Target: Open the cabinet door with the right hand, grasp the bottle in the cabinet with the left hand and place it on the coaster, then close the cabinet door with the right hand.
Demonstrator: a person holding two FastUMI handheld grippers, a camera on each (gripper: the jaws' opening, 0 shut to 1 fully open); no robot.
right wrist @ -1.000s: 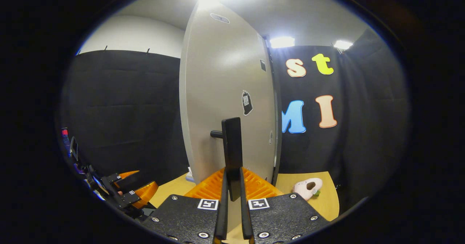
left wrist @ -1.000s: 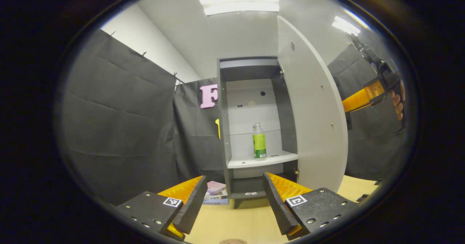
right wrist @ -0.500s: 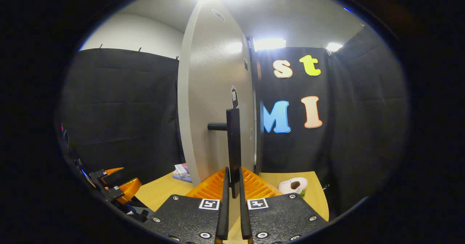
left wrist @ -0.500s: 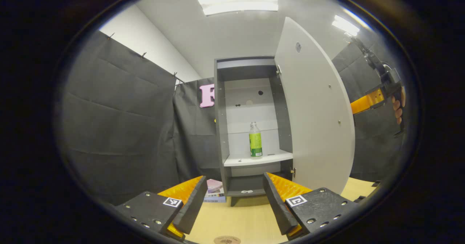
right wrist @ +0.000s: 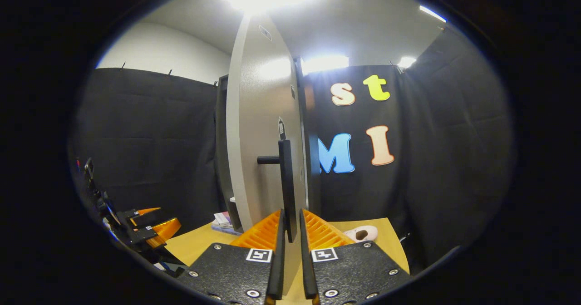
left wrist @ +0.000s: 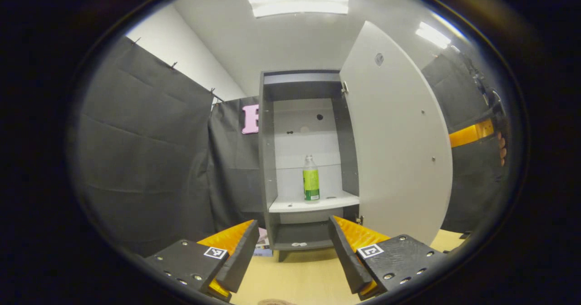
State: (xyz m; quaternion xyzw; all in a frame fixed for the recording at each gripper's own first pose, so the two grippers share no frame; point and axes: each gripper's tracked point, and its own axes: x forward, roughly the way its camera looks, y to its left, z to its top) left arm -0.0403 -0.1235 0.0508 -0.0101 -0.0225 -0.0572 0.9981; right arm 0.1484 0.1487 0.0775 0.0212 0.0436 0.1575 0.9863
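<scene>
The grey cabinet (left wrist: 268, 159) stands open, its door (left wrist: 395, 132) swung out to the right. A clear bottle with a green label (left wrist: 311, 179) stands upright on the middle shelf. My left gripper (left wrist: 292, 227) is open and empty, well short of the cabinet and aimed at it. A round coaster (left wrist: 272, 302) peeks in at the bottom edge on the wooden table (left wrist: 308, 273). My right gripper (right wrist: 291, 218) is shut on the black vertical door handle (right wrist: 285, 178) on the door's (right wrist: 258, 128) outer face. The right gripper (left wrist: 472, 133) also shows beyond the door's edge.
Stacked books (right wrist: 222, 218) lie on the table by the cabinet's foot. A pale plush toy (right wrist: 361, 233) rests on the table (right wrist: 199, 246) right of the door. The left gripper (right wrist: 147, 228) appears at the lower left of the right gripper view. Black cloth walls surround the booth.
The door has swung further open with my right gripper holding its handle. In the left gripper view the cabinet and bottle have drifted slightly left; the left gripper stays open.
</scene>
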